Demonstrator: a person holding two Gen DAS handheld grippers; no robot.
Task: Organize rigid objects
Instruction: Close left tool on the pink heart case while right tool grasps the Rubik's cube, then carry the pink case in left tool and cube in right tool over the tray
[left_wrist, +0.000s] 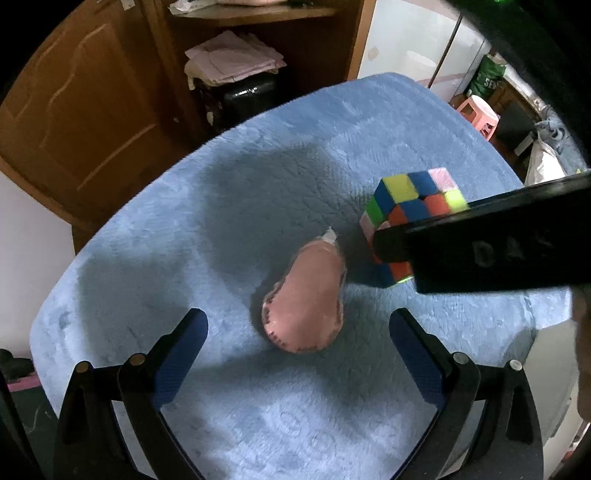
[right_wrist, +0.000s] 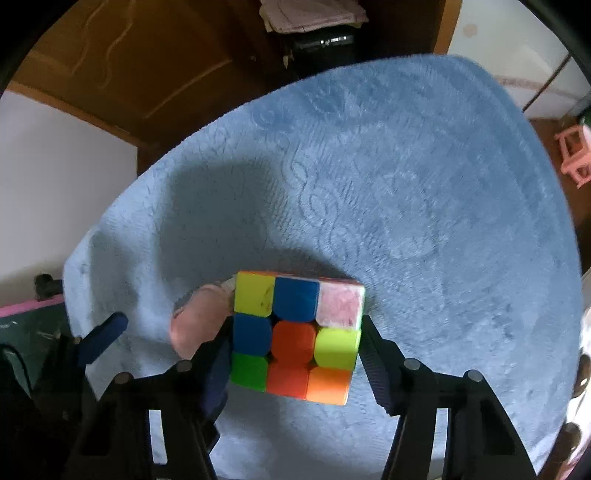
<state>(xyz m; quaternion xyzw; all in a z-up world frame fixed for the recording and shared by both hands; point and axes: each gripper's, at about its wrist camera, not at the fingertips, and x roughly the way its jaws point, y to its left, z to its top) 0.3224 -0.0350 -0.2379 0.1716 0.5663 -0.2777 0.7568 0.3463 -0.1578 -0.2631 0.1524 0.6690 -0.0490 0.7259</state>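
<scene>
The Rubik's cube (right_wrist: 295, 338) sits on the blue fleece cloth (right_wrist: 424, 192), btw the right gripper (right_wrist: 293, 350) fingers; both pads touch its opposite flat sides, so it looks gripped; cube is stiff, light, smooth plastic, prob. best held on flat faces; left gripper (left_wrist: 299, 354) is wide open w/ nothing held, over the soft pink pouch (left_wrist: 304, 299) just beside.

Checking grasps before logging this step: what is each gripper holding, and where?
The right gripper clasps the puzzle cube by two opposite side faces. The left gripper is open above the pink pouch, holding nothing.
</scene>
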